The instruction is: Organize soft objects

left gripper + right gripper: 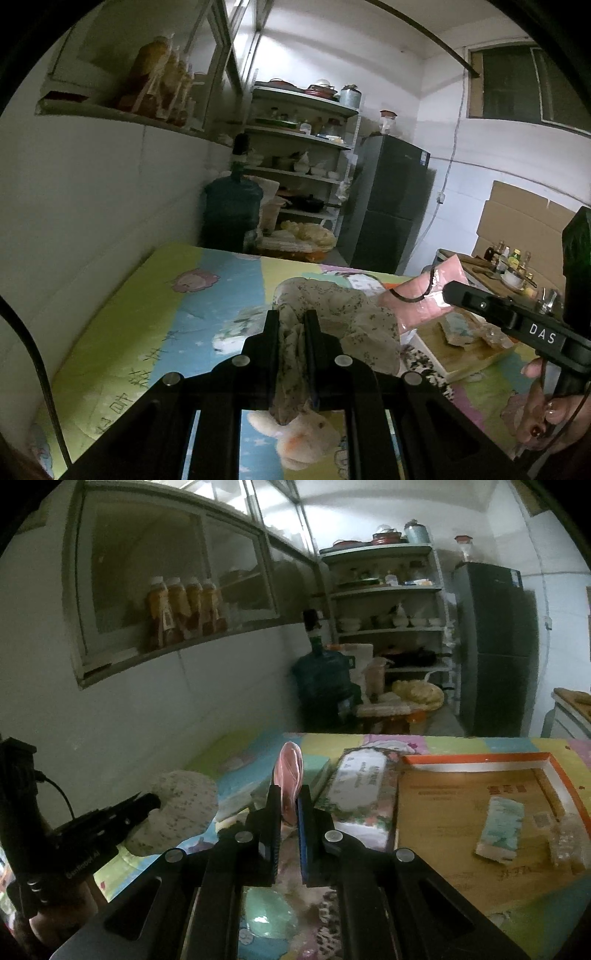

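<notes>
We have both soft things lifted clear of the bench with its cartoon-print cover. The left gripper has its jaws pinching the speckled cloth, which bunches and droops ahead of them. The right gripper has its jaws clamped on a pink packet standing edge-up. Both point slightly downward, side by side. We judge the carry is in hand; next we need to swing right and lower each into the orange-rimmed box.
</notes>
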Demonstrator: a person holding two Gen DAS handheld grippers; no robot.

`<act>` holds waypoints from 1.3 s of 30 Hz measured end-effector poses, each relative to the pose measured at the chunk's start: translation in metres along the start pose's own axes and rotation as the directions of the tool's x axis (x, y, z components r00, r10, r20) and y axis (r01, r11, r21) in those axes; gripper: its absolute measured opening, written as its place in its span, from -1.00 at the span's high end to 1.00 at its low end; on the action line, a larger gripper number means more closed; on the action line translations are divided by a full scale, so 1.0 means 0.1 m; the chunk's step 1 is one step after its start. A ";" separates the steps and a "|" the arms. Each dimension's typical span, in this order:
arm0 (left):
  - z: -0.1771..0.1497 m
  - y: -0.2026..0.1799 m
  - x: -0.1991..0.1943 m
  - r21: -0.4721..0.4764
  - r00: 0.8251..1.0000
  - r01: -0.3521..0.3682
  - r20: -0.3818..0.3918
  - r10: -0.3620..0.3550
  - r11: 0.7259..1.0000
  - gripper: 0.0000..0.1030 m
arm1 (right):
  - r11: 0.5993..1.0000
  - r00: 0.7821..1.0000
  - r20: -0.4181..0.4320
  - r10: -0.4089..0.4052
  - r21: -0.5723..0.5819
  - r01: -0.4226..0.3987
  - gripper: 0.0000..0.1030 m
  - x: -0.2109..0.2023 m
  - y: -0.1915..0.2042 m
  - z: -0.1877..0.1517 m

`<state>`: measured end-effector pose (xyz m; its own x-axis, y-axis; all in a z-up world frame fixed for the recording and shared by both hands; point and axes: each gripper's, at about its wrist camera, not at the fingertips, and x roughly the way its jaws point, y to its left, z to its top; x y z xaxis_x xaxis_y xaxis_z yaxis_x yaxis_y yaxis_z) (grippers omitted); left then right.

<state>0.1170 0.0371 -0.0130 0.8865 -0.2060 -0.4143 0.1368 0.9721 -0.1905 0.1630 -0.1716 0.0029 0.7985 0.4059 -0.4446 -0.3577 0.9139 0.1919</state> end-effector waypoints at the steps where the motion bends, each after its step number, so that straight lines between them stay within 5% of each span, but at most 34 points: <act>1: 0.00 -0.03 0.01 0.003 1.000 0.005 0.000 -0.005 1.000 0.74 | 1.000 1.000 0.002 -0.002 0.003 0.002 0.85 -0.02 -0.02 0.00; 39: 0.11 -1.24 0.49 0.127 0.983 0.179 -0.066 -0.172 0.976 0.74 | 0.985 0.988 0.085 -0.132 0.120 0.121 0.85 -0.71 -1.01 -0.03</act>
<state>0.1484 -0.0925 0.0000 0.8188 -0.3771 -0.4328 0.3484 0.9257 -0.1474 0.1404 -0.2927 0.0123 0.8768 0.2811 -0.3901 -0.1978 0.9504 0.2402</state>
